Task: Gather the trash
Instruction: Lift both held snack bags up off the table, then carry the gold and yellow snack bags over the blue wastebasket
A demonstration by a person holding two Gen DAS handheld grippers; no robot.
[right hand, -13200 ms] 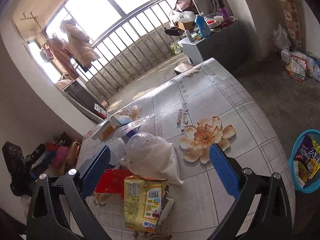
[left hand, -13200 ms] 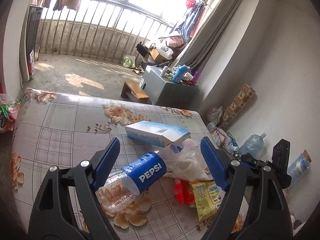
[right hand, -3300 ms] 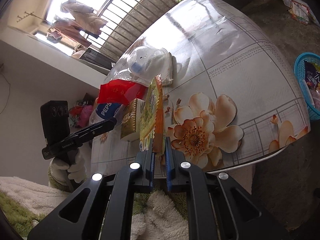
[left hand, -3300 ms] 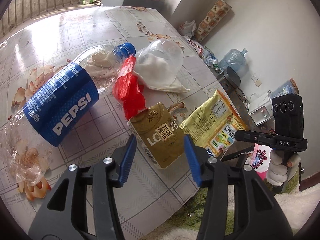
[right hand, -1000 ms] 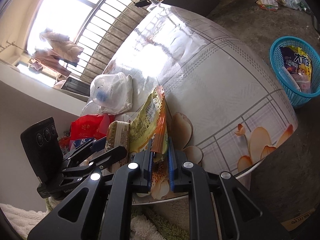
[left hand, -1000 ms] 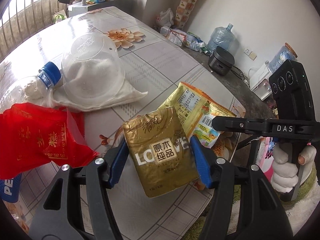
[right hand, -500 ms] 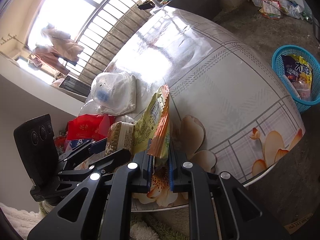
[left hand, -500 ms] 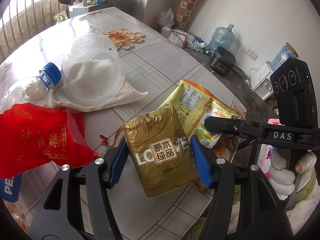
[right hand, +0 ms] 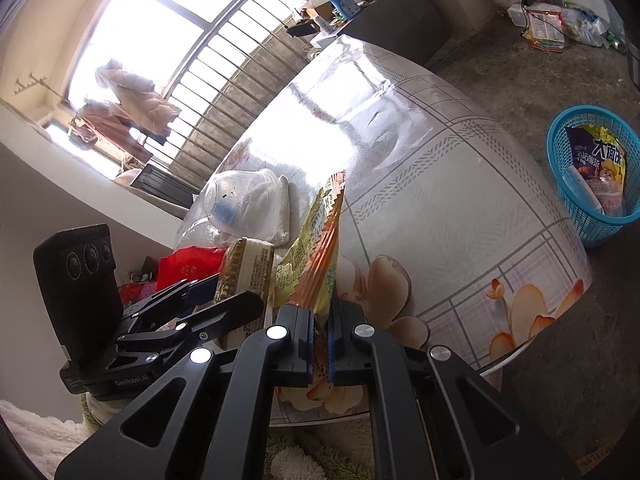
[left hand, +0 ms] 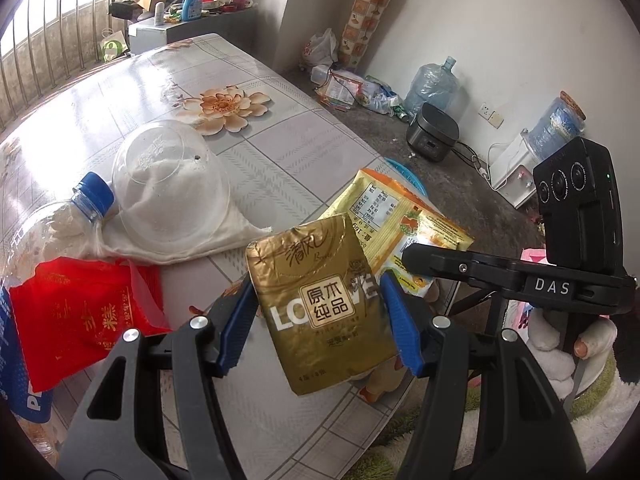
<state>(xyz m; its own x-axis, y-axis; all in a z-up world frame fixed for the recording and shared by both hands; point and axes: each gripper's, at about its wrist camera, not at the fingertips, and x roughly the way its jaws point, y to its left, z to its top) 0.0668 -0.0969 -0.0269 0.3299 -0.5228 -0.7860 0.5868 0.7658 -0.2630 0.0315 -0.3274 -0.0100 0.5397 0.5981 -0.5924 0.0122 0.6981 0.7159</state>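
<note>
Trash sits on the table (left hand: 280, 152). Left gripper (left hand: 320, 320) squeezes a gold pack (left hand: 324, 304). Right gripper (right hand: 319, 344) pinches a yellow bag (right hand: 316, 256) tight.

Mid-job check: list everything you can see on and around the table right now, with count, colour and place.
tissue pack: one, gold, between the left gripper's pads
snack wrapper: one, yellow-orange, pinched in the right gripper
red bag: one, on the table, left
Pepsi bottle: one, clear, blue cap, lying far left
dome lid: one, clear, on a white cloth
table: one, floral pattern
basket: one, blue, on the floor, holding wrappers
water jugs: two, by the wall
left gripper: black, blue pads
right gripper: black, shut
</note>
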